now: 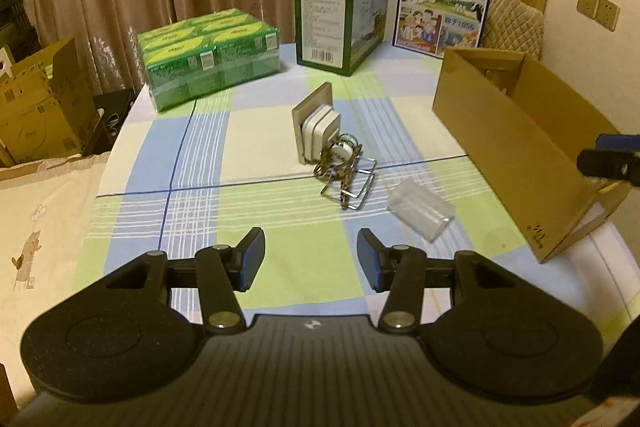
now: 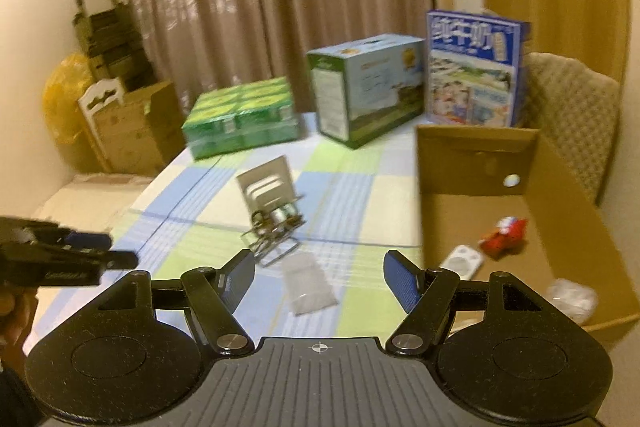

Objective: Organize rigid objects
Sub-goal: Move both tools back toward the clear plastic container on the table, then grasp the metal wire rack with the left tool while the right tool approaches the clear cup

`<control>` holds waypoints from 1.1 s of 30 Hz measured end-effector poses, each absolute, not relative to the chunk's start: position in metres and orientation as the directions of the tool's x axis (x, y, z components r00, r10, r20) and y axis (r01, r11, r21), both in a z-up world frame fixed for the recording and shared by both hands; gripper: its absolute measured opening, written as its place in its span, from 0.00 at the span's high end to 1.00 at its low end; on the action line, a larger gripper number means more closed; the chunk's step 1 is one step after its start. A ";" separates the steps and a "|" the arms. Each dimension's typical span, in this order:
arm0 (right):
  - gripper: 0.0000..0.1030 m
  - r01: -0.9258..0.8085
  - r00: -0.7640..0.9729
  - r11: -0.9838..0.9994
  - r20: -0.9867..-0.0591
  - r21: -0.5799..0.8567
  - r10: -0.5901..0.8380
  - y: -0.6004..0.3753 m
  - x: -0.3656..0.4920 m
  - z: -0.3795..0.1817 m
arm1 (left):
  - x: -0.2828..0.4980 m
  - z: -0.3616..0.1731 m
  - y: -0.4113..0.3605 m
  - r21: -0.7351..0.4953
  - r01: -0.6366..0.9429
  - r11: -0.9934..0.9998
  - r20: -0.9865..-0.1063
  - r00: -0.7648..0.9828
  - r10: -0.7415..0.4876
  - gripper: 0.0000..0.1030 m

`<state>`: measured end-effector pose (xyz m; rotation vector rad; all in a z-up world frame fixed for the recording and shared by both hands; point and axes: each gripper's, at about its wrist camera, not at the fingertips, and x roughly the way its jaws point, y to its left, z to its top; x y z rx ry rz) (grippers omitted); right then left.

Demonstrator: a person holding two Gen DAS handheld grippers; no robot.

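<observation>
Left gripper (image 1: 311, 259) held above checked tablecloth (image 1: 200, 147), jaws apart, nothing between. Right gripper (image 2: 319, 281) likewise spread, empty. Clear plastic case (image 1: 420, 209) lying flat between wire rack (image 1: 346, 173) and open cardboard box (image 1: 520, 147). Red toy (image 2: 505, 231) and white item seen inside box.

Both grippers look like the same kit: the left gripper (image 1: 311, 259) and right gripper (image 2: 319, 281) have matte black linkage arms with silver pivot screws, blue textured pads (image 2: 401, 281) on the fingers, two round dimpled discs at the lower corners, and a ribbed grey centre plate (tiny crosshair mark on it).
</observation>
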<state>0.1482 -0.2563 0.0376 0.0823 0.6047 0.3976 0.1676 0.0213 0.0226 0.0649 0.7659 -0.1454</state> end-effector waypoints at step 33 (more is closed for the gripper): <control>0.34 -0.391 0.574 0.902 -0.719 0.181 0.393 -0.201 0.283 -0.105 | 0.305 -0.079 0.006 -0.040 0.417 0.908 -0.726 0.613 -0.313 0.36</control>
